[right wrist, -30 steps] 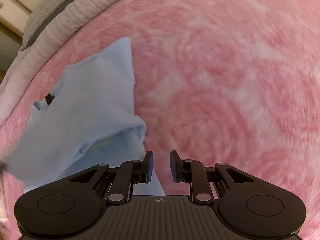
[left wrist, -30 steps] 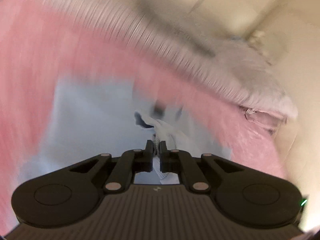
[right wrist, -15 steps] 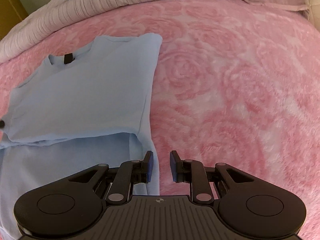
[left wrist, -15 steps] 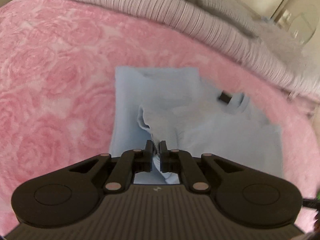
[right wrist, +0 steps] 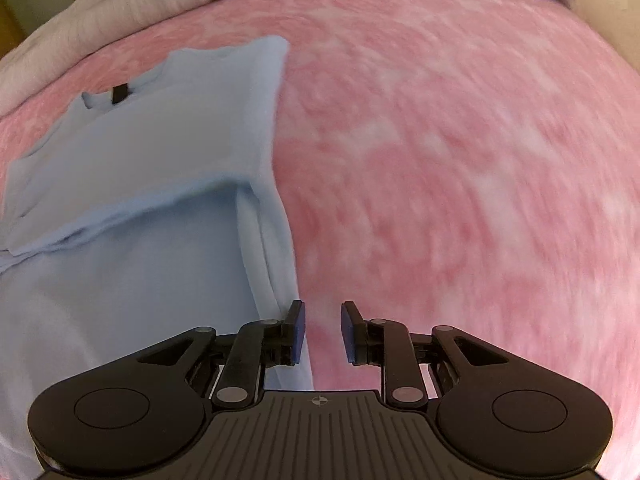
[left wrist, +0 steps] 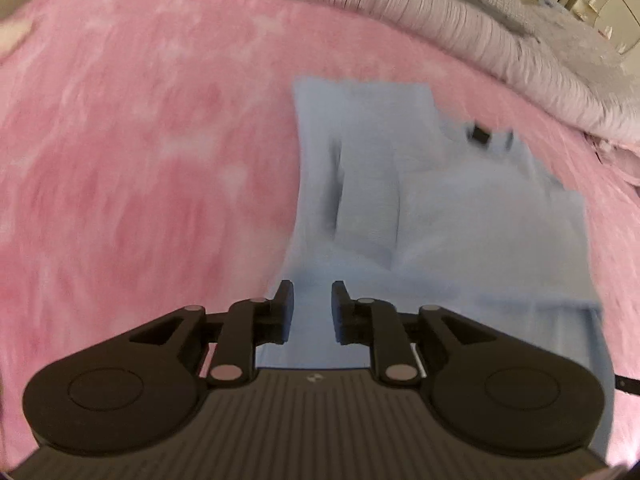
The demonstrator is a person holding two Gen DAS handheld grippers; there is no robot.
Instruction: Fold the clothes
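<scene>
A light blue T-shirt (left wrist: 440, 208) lies on the pink blanket (left wrist: 140, 160), its sides folded inward, its collar with a black tag at the far end. It also shows in the right wrist view (right wrist: 152, 184), left of centre. My left gripper (left wrist: 312, 308) is open and empty just above the shirt's near left edge. My right gripper (right wrist: 322, 330) is open and empty over the shirt's near right edge, where cloth meets blanket.
The pink rose-patterned blanket (right wrist: 460, 160) covers the bed all around the shirt. A ribbed grey-lilac cover (left wrist: 460, 16) is bunched along the far edge. Pale cupboards (left wrist: 600, 8) stand beyond it at the far right.
My left gripper was shut on a fold of the shirt; it has let go, opened and drawn back left. The folded side now lies flat. My right gripper stays open.
</scene>
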